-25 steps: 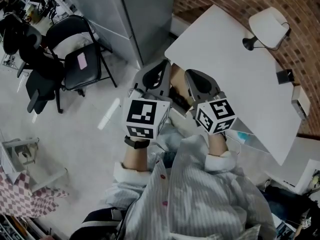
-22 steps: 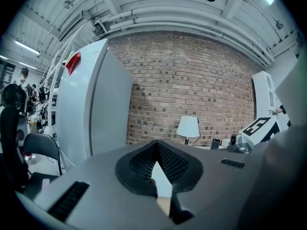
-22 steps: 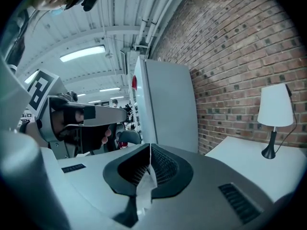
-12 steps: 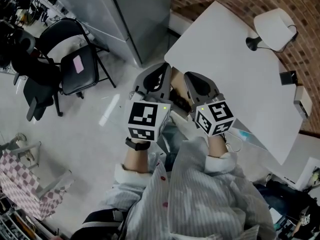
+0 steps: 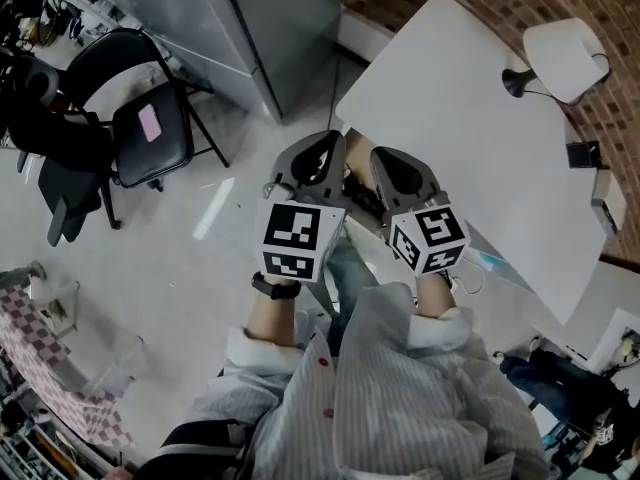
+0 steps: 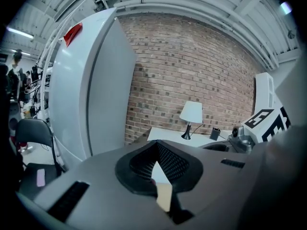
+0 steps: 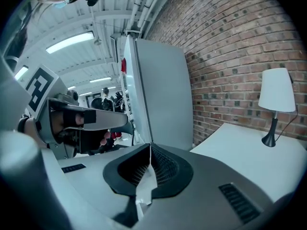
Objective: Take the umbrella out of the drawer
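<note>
So here's where we're at. Closest in there's the grey-and-white striped shirt (image 5: pixel 400 388), and just past the cuffs we've got both tools held side by side. The left gripper (image 6: pixel 157 144) has its black ribbed pads pinched together at the tips with nothing between them. The right gripper (image 7: pixel 150 147) is the same, closed up and empty.

Both noses sit right at the near edge of the flat white table (image 5: pixel 450 138). The umbrella doesn't show in any view, and neither does the drawer. We'd guess it's under that tabletop, but we can't tell.

What worries us:
- With the jaws closed, going for a drawer handle would just shove it, so they need opening first.
- The two grippers are nearly touching, and a careless swing could knock the marker cubes together.
- Reaching under an edge we can't see could easily clip the tabletop.
- A hard bump might wobble the white-shaded lamp (image 5: pixel 565 58) at the far end.

The tall pale grey cabinet (image 5: pixel 280 18) and black folding chair (image 5: pixel 150 133) are well apart, so no trouble there.
</note>
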### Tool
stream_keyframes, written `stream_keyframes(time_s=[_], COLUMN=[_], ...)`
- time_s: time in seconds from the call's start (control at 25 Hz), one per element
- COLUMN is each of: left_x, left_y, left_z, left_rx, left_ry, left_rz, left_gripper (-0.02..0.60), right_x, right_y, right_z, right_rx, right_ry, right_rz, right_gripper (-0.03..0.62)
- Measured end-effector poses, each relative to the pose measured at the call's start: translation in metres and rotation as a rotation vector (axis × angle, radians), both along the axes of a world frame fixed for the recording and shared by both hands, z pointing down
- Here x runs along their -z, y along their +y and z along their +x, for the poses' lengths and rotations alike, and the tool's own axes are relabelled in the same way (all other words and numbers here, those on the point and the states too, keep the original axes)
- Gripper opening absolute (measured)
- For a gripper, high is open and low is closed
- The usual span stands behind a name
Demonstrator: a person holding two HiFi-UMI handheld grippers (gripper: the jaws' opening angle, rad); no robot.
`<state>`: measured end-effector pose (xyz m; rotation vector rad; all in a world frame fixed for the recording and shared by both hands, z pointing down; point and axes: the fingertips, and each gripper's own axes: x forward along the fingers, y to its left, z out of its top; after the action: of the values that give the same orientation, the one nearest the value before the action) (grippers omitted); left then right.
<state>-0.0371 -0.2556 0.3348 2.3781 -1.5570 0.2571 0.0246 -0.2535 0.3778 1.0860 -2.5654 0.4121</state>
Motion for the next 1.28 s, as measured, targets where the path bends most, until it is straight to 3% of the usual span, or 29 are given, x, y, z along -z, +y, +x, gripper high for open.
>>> stream_keyframes(time_s=[0.68, 1.28], left_x=[-0.172, -0.295], left_y=[0.03, 0.03], left_z=[-0.022, -0.016], left_rx=[0.112, 0.164], left_ry=[0.064, 0.085], left_rz=[-0.243, -0.379], left_gripper=[0.009, 0.009], right_x=[-0.172, -0.3], right_y=[0.016, 0.007], right_z=[-0.016, -0.002], right_rx=[0.107, 0.171], right_ry=[0.192, 0.32], right_rz=[-0.169, -0.267], right_gripper=[0.037, 0.038])
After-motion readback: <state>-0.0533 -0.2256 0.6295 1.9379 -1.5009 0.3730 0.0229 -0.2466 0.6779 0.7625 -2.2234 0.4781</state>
